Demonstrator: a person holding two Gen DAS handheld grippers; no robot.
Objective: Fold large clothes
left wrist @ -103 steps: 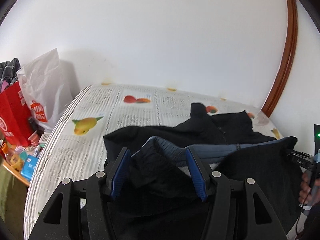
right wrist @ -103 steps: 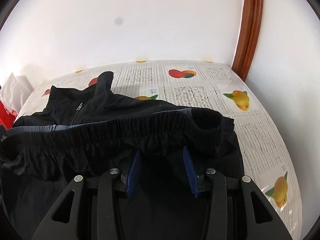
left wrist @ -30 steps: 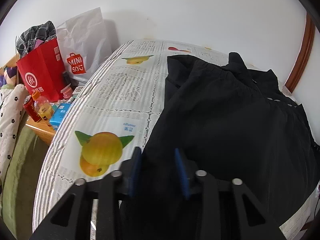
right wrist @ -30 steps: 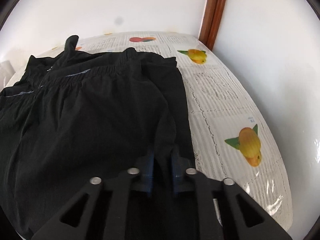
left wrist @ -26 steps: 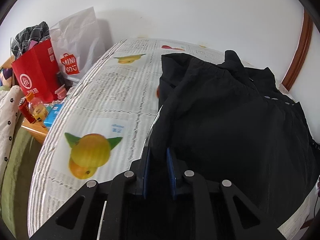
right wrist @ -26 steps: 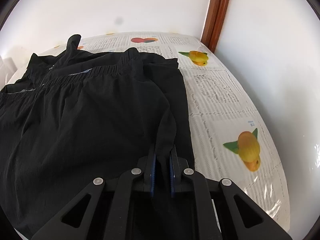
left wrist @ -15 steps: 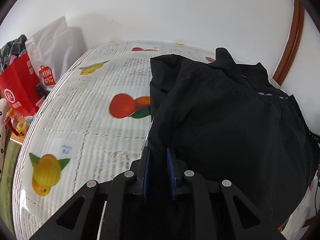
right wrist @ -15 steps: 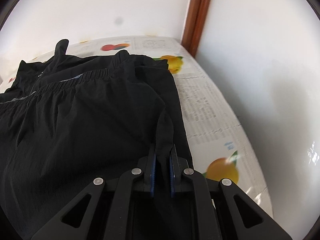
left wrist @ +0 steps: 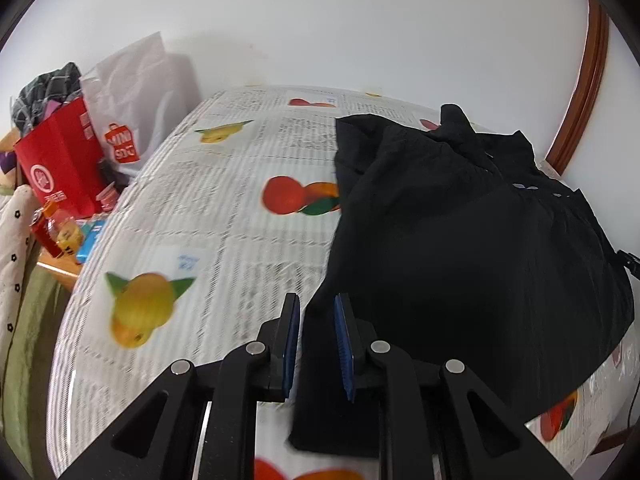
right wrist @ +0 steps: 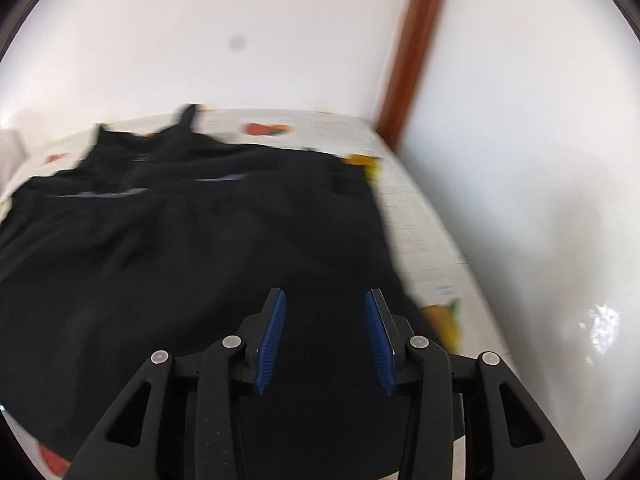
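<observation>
Claws gape, fabric-free, over black clothes.

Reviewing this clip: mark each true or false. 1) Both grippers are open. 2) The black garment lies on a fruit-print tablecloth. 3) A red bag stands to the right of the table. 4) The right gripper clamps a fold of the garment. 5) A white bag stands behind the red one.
1) True: the left gripper and the right gripper both show a gap between their blue pads.
2) True: the black garment is spread over the fruit-print tablecloth.
3) False: the red bag stands off the table's left side.
4) False: its jaws are apart, with the cloth lying below them.
5) True: the white bag stands just behind it.
</observation>
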